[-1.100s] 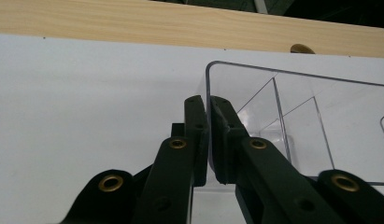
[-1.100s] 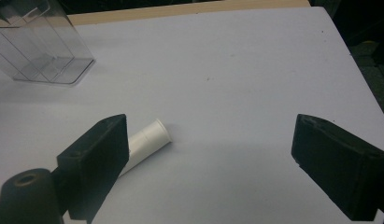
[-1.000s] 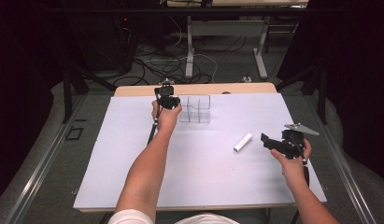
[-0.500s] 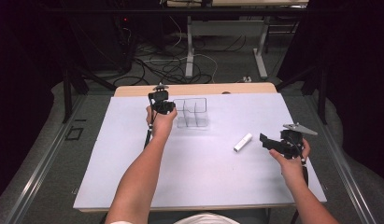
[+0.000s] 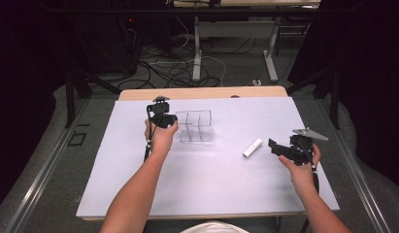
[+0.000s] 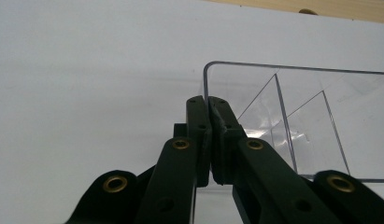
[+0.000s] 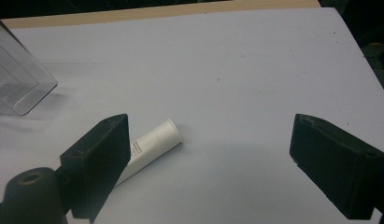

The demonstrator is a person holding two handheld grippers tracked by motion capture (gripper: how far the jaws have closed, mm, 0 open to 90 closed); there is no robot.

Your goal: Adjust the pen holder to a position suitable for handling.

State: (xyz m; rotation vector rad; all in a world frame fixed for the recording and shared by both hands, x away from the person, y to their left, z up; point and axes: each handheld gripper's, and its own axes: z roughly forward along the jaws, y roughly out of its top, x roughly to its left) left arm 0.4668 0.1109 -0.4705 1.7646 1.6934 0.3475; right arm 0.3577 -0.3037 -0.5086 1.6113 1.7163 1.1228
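White table (image 5: 139, 194) — organizer (image 5: 196, 127) dragged left, left tool (image 5: 162, 118)

A white sheet (image 5: 207, 184) covers the wooden worktop (image 5: 202, 92), leaving a strip bare along the far edge. Beyond lie grey carpet (image 5: 41, 184), tangled cables (image 5: 173, 73), white desk legs (image 5: 197, 53) and dark curtains (image 5: 362, 58).

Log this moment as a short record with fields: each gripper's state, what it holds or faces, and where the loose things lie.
left gripper: jaws shut on the wall of the clear divided box, at its left end in the high view
right gripper: jaws wide open, nothing between them, held above the mat
white tube: lying flat on the white mat, apart from the box, to its right, near the right gripper
box contents: compartments look empty
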